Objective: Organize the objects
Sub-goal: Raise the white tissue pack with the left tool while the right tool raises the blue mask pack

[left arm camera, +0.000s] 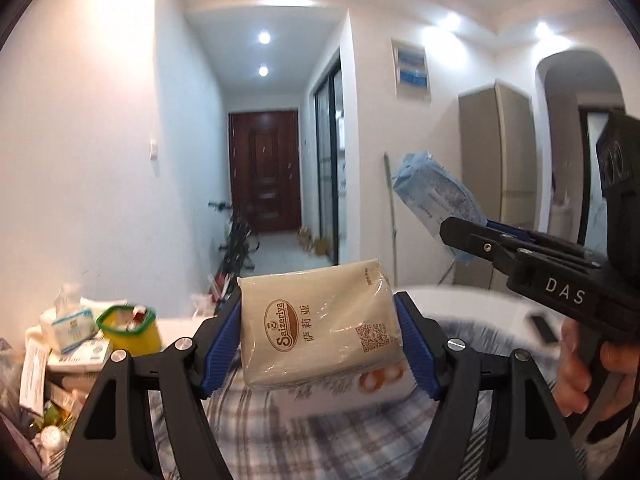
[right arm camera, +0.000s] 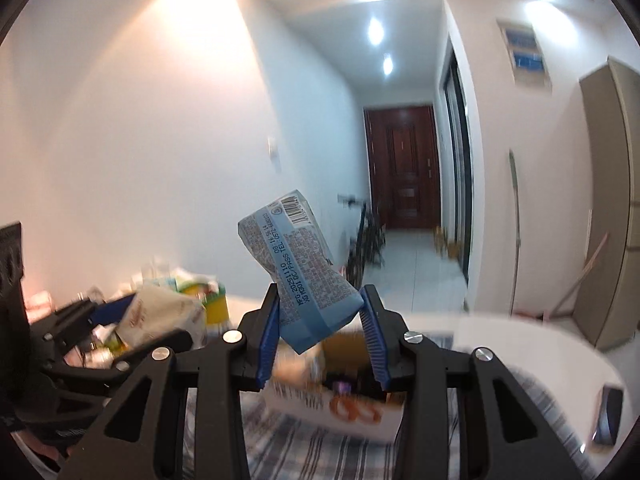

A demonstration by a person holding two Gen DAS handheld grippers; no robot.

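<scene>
Both packs are off the table and in the air, so the step in hand reads as a carry toward wherever they are to be sorted. The open cardboard box (right arm camera: 360, 412) low in the right wrist view, just under the raised packs, is the likely spot. To do it well, each hand should keep its squeeze steady, since both wrappers are slick film over soft contents and could creep out of the pads. The blue pack needs the most care: it is pinched only at its lower end and leans up and to the left, so a quick swing could lever it loose.

The left gripper (left arm camera: 320, 348) holds the beige napkin pack (left arm camera: 320, 324) at centre frame, its blue pads pressing both short ends at a middling spread. The pack is clear-wrapped, with a brown oval logo and a QR code on its face.

The right gripper (right arm camera: 322, 334) is closed narrow on the blue tissue pack (right arm camera: 298, 264), just above centre. Fine print and a barcode cover its visible side. It also shows at the right of the left wrist view, above the checked tablecloth (left arm camera: 320, 440).
</scene>
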